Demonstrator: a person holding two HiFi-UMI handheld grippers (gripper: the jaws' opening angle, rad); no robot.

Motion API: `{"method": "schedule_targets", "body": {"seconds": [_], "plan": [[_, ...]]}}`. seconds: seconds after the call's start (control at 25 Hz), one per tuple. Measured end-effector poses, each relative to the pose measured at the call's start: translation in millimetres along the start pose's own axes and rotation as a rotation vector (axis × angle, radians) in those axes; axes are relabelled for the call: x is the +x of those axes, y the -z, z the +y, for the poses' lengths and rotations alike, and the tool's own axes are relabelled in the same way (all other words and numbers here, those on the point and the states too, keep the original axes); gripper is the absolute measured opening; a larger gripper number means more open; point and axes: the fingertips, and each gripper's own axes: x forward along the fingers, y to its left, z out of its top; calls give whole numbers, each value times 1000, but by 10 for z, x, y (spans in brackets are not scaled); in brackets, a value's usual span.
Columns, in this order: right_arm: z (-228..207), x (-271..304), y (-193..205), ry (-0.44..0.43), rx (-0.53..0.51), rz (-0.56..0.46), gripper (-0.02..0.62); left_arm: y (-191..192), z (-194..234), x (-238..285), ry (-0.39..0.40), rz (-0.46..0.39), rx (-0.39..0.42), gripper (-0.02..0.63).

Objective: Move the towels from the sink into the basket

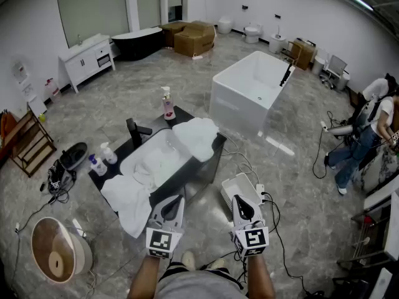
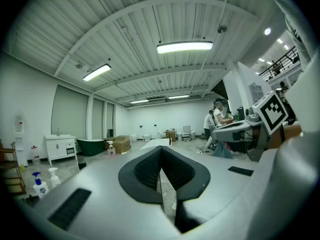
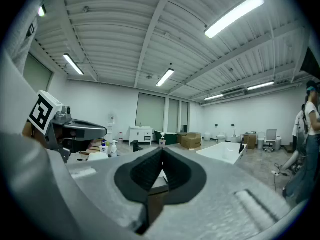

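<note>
The white sink (image 1: 163, 143) is set in a black counter ahead of me. A crumpled white towel (image 1: 148, 168) lies in the basin. A second towel (image 1: 197, 136) is heaped over the counter's right end, and a third (image 1: 129, 202) hangs off its front left corner. The white basket (image 1: 239, 190) stands on the floor to the right of the counter. My left gripper (image 1: 172, 202) is held low in front of the counter, shut and empty. My right gripper (image 1: 242, 204) hovers just before the basket, also shut with nothing in it. In each gripper view the ribbed pads (image 2: 161, 168) (image 3: 161, 170) meet.
A black faucet (image 1: 136, 131), a pink soap bottle (image 1: 167, 103) and two spray bottles (image 1: 101, 159) stand on the counter. A white bathtub (image 1: 252, 92) lies beyond. Cables (image 1: 274, 223) trail on the floor by the basket. A round wooden basin (image 1: 56, 251) sits at lower left; a person (image 1: 361, 139) stands far right.
</note>
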Motion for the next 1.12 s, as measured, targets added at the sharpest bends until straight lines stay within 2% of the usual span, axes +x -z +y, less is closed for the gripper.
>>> {"method": "schedule_targets", "body": {"seconds": [0.68, 0.96, 1.12], "plan": [[213, 94, 64, 76, 25, 10, 0, 111, 201, -11, 70, -8, 8, 9], [35, 316, 59, 70, 20, 8, 0, 47, 209, 269, 70, -11, -15, 9], [-190, 577, 105, 53, 21, 5, 0, 108, 249, 601, 63, -5, 19, 9]]}}
